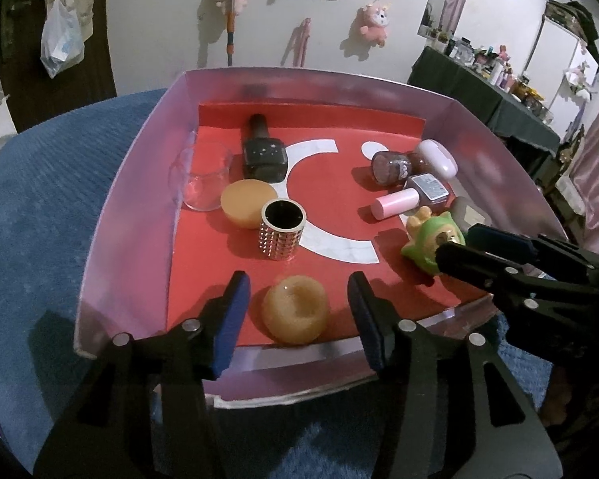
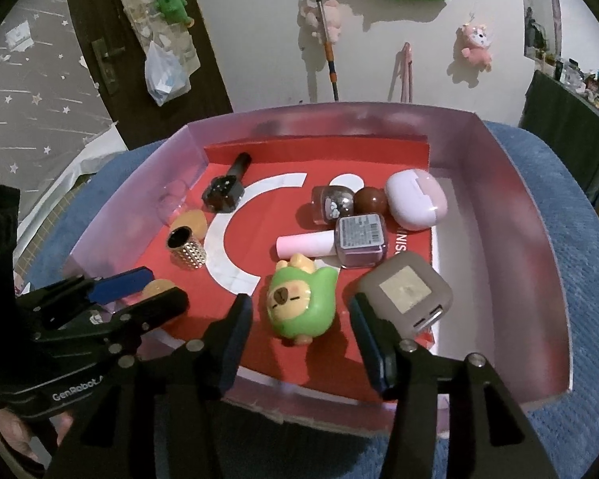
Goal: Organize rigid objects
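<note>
A pink-walled box (image 1: 112, 215) with a red floor holds several small items. My left gripper (image 1: 297, 311) is open, its fingers either side of a round amber ring-shaped piece (image 1: 297, 309) near the front wall. My right gripper (image 2: 301, 315) is open around a green capybara toy (image 2: 301, 303); the toy also shows in the left wrist view (image 1: 423, 239). A studded gold cylinder (image 1: 281, 231), an amber puck (image 1: 245, 201), a dark bottle (image 1: 263, 151) and a clear glass (image 1: 201, 177) lie on the left.
On the right lie nail polish bottles (image 2: 357, 239), a brown ball (image 2: 371, 199), a lilac earbud case (image 2: 415, 199) and a grey charger block (image 2: 407, 293). The box sits on a blue cushion (image 1: 40, 207). A wall with plush toys stands behind.
</note>
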### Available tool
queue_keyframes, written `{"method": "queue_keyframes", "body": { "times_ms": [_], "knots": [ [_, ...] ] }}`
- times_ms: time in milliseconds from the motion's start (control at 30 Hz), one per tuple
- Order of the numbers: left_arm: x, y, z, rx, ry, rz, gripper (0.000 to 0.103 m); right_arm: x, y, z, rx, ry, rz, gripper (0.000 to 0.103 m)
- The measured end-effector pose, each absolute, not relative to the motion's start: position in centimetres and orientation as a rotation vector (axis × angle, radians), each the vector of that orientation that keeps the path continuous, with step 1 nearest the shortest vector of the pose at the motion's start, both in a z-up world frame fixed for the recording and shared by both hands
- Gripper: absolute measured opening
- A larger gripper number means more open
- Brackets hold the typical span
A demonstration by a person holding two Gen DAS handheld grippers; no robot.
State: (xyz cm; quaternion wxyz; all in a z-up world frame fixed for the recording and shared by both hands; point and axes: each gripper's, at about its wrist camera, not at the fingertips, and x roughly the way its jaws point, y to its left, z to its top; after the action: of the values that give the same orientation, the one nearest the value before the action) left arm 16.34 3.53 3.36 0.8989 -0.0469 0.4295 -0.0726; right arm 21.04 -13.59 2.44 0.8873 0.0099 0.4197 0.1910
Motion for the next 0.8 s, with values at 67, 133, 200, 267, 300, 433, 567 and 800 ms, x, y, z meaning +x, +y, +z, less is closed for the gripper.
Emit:
{"method": "queue_keyframes", "body": {
  "times_ms": [67, 133, 200, 267, 300, 433, 567, 800],
  "knots": [
    [16.0, 3.6, 3.6, -0.101, 0.883, -0.151, 0.051, 20.5, -13.7, 3.0, 0.023, 0.855, 0.395, 0.057],
    [15.6, 3.5, 3.9, -0.099, 0.871, -0.147, 0.058, 20.0, -13.8, 3.5, 0.025, 0.837, 0.392, 0.062],
    [15.1, 3.4, 4.4, -0.092, 0.855, -0.144, 0.06, 19.4, -14.0, 4.2, 0.027, 0.814, 0.388, 0.063],
    [14.7, 3.2, 4.8, -0.074, 0.836, -0.128, 0.067, 18.9, -14.2, 4.8, 0.025, 0.795, 0.382, 0.064],
    [14.4, 3.2, 5.1, -0.066, 0.824, -0.12, 0.072, 18.7, -14.2, 5.0, 0.024, 0.79, 0.379, 0.065],
    [13.5, 3.3, 5.8, -0.069, 0.802, -0.119, 0.072, 17.7, -14.5, 5.8, 0.029, 0.765, 0.373, 0.07],
    [12.7, 3.5, 6.2, -0.069, 0.787, -0.107, 0.074, 16.8, -14.8, 6.3, 0.036, 0.744, 0.369, 0.078],
    [11.4, 3.6, 6.9, -0.075, 0.76, -0.08, 0.087, 15.2, -15.3, 6.9, 0.044, 0.712, 0.363, 0.094]
  ]
}}
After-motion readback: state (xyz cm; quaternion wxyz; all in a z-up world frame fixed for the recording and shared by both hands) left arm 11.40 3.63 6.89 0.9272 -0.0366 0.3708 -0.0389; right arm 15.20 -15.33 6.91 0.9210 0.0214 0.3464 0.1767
